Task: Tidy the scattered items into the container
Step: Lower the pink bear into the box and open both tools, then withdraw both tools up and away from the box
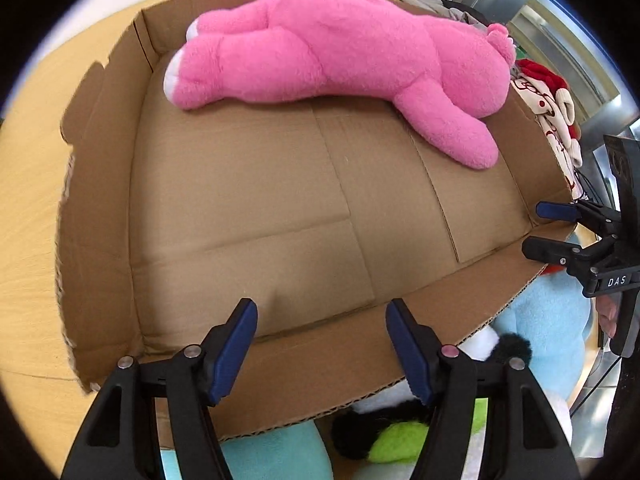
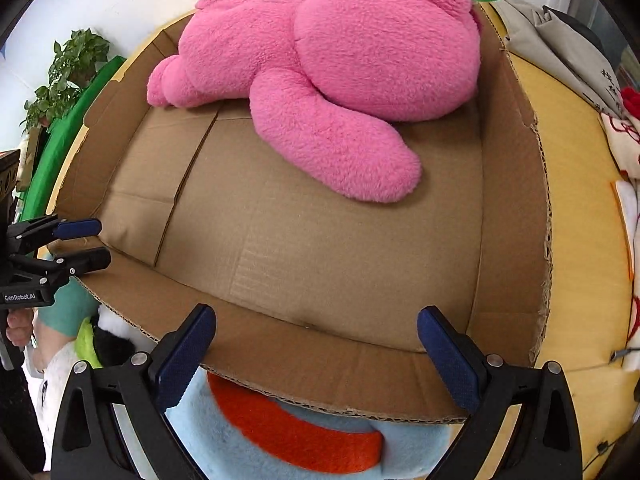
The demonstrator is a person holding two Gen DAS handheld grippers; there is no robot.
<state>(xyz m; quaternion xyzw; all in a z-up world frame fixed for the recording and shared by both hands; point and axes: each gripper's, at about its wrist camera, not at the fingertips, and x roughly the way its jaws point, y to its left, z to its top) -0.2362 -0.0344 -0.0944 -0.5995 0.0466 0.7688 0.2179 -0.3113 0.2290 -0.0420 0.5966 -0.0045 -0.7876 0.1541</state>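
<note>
**Both tongs hang empty over the box, pink bear already inside**

Biggest thing first: the wooden table point(image 1: 28, 208), pale and bare along the box's left side. On it sits the cardboard box point(image 1: 248, 200), wide and shallow, walls ragged along the torn edges, most of its floor open. Lying along the far end of that floor is the pink plush bear point(image 1: 340, 52), flat on its belly, one arm stretched out toward the middle of the box.

Down at the near wall, outside the box, more toys are waiting: a light blue plush point(image 2: 248, 456) with an orange band point(image 2: 292, 432) pressed right under the cardboard rim, and beside it a black-and-white plush point(image 1: 496, 348) with a lime green patch point(image 1: 400, 444). To the right of the box, a cream-and-red fabric toy point(image 1: 548, 108).

Now the tongs. The left gripper point(image 1: 322, 344) hangs above the near wall, jaws apart, nothing between them. The right gripper point(image 2: 316, 356) is over the same wall, jaws spread wide, also empty.
</note>
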